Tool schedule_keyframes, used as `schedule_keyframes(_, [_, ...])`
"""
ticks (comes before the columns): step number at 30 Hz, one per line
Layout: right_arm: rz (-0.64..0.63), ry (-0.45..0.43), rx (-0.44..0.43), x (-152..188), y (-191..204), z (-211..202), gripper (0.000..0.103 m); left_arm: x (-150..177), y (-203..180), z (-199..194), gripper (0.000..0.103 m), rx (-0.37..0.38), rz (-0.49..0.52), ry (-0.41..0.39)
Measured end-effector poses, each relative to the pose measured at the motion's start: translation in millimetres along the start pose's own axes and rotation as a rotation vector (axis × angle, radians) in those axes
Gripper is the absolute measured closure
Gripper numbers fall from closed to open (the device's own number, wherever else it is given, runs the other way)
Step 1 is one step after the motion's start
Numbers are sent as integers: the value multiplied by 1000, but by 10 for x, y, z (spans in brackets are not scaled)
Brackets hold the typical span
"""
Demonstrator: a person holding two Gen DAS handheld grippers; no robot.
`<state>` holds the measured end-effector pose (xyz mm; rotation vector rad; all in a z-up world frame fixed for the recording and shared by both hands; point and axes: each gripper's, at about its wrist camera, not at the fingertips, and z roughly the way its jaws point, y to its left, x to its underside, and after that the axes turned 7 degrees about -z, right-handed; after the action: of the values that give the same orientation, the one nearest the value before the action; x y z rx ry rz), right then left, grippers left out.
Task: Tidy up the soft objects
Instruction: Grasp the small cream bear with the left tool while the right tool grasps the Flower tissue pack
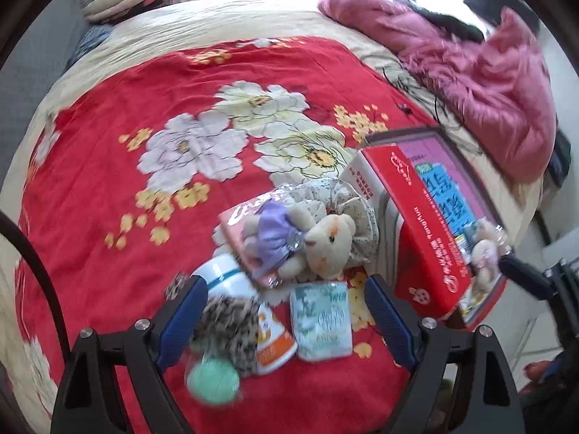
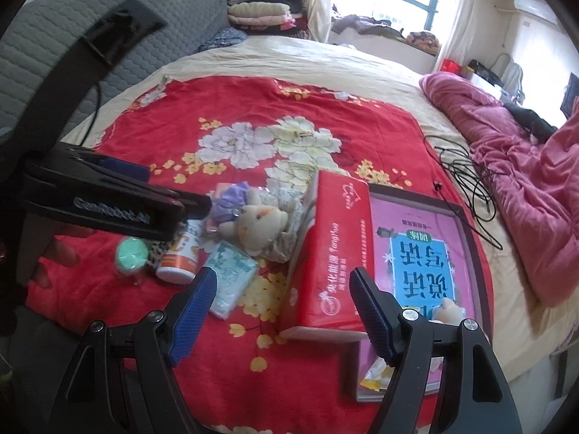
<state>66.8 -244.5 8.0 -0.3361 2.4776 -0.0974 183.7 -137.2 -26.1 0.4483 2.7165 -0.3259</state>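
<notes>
On the red floral blanket [image 1: 108,166] lies a cream teddy bear in a purple dress [image 1: 311,242], on a pink packet and a floral cloth; it also shows in the right wrist view [image 2: 253,224]. A tissue pack [image 1: 322,322] [image 2: 231,275], an orange-white bottle [image 1: 271,343] [image 2: 181,256], a leopard-print soft thing [image 1: 228,329] and a green round sponge [image 1: 213,379] [image 2: 132,253] lie near. My left gripper [image 1: 286,318] is open above them. My right gripper [image 2: 284,311] is open, its jaws around the near end of a red tissue box [image 2: 329,253].
A pink-and-blue book [image 2: 423,260] lies under the tissue box, with a small plush [image 1: 485,253] at its near end. A pink duvet [image 2: 524,166] and black cables [image 2: 466,177] lie on the right. Folded clothes [image 2: 260,14] sit at the far end.
</notes>
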Motion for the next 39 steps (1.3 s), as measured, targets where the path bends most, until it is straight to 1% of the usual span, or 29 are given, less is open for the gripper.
schedule_keyframes(2, [11, 7, 6, 8, -75, 41, 26, -49, -80, 102, 15, 3, 29, 8])
schedule_keyframes(4, [27, 10, 14, 15, -155, 64, 26, -102, -119, 218, 15, -15, 36, 28])
schedule_keyframes(7, [51, 13, 18, 31, -274, 91, 26, -163, -148, 348, 15, -17, 36, 39])
schedule_keyframes(10, [66, 17, 20, 36, -357, 126, 26, -205, -162, 486, 15, -19, 35, 71])
schedule_keyframes(15, [76, 25, 6, 39, -405, 196, 26, -233, -178, 650, 15, -18, 34, 94])
schedule_keyframes(22, [36, 43, -35, 42, -203, 292, 26, -251, -183, 826, 15, -28, 52, 122])
schedule_keyframes(28, [27, 62, -55, 42, -37, 373, 26, -283, -116, 952, 15, 3, 18, 159])
schedule_keyframes(31, [5, 77, -47, 80, 98, 403, 26, -309, -75, 967, 15, 28, 10, 153])
schedule_keyframes(33, [23, 83, -63, 107, 172, 420, 26, -321, -62, 988, 15, 38, 12, 162])
schedule_keyframes(35, [52, 82, -85, 129, 267, 438, 26, -333, -59, 993, 18, 46, 28, 162])
schedule_keyframes(36, [60, 91, -91, 130, 304, 464, 26, -335, -62, 988, 22, 51, 35, 161])
schedule_keyframes(39, [102, 129, -75, 122, 401, 576, 26, -346, -70, 972, 31, 74, 55, 162])
